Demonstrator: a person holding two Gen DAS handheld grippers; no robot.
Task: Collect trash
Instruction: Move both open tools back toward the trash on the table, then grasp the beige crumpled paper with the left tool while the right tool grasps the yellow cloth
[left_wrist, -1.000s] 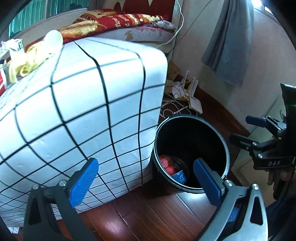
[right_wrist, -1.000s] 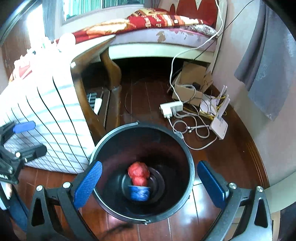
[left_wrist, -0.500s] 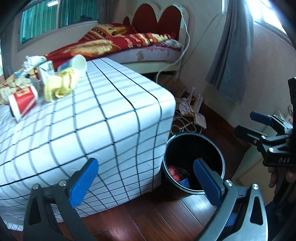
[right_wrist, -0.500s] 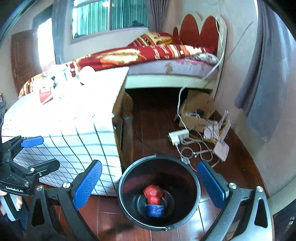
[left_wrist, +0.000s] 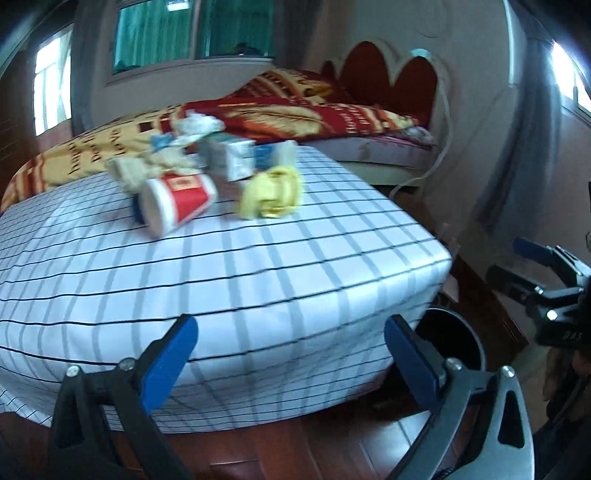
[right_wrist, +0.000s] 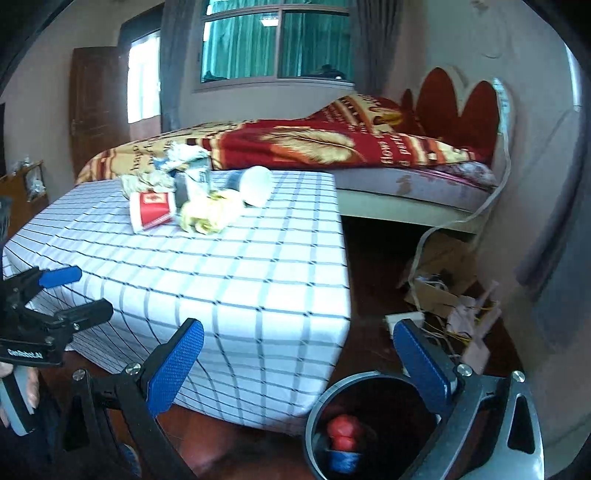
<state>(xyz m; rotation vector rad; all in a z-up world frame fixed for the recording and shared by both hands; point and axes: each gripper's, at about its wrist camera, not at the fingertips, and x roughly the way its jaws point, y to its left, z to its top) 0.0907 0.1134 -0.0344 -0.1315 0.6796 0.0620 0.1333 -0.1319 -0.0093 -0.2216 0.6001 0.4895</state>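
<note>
Since the earlier pictures both views have lifted from the black bin (right_wrist: 373, 424) on the floor up to the top of the table with the checked cloth (left_wrist: 258, 266), so the pile of trash is now in front of both grippers. The left gripper (left_wrist: 290, 354) is empty; its jaws have just been closing a little, yet they stand wide, with nothing between them. The right gripper (right_wrist: 299, 363) is also wide and empty.

Some part of the work looks done: in the bin lie a red crumpled thing (right_wrist: 343, 430) and a blue thing (right_wrist: 345, 459) under it. Most is left, I judge. On the far part of the table lie together a red paper cup (left_wrist: 177, 201) on its side, a yellow crumpled wrapper (left_wrist: 271, 192), a white cup (right_wrist: 255, 184), a small carton (left_wrist: 229, 157) and crumpled papers (left_wrist: 147, 168) behind them. None of these is touched, and both grippers are well apart from the pile. The bin stands just beside the table corner, below the right gripper.
</note>
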